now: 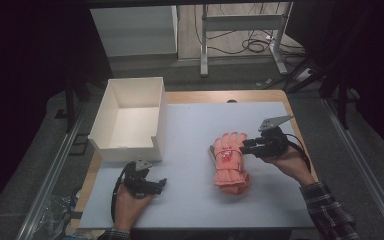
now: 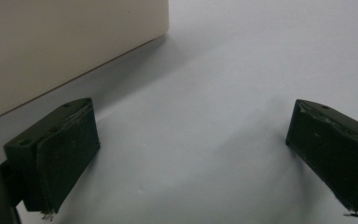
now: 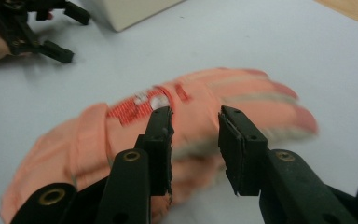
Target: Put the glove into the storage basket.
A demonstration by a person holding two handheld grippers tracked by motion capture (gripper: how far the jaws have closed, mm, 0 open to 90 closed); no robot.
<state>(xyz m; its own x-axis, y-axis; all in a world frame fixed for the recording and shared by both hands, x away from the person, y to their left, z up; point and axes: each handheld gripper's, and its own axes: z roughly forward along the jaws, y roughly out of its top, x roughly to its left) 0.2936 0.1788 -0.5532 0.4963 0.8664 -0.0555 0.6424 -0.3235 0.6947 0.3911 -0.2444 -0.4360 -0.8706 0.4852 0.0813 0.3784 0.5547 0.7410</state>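
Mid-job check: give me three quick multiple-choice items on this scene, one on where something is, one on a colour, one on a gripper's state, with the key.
1. Where does the white box stand?
A. At the table's far left
B. At the table's near right
C. On top of the glove

2. What colour is the glove?
A. Blue
B. Orange-pink
C. Black

3. How do the right gripper's jaws stand?
A. Clamped tight on the box
B. Parted beside the glove, pressing nothing
C. Fully shut on nothing

Key: 1 A, the high view shows the box at the far left corner of the table. 2 B, both the high view and the right gripper view show orange-pink fabric. 3 B, the right gripper view shows a gap between the jaws.
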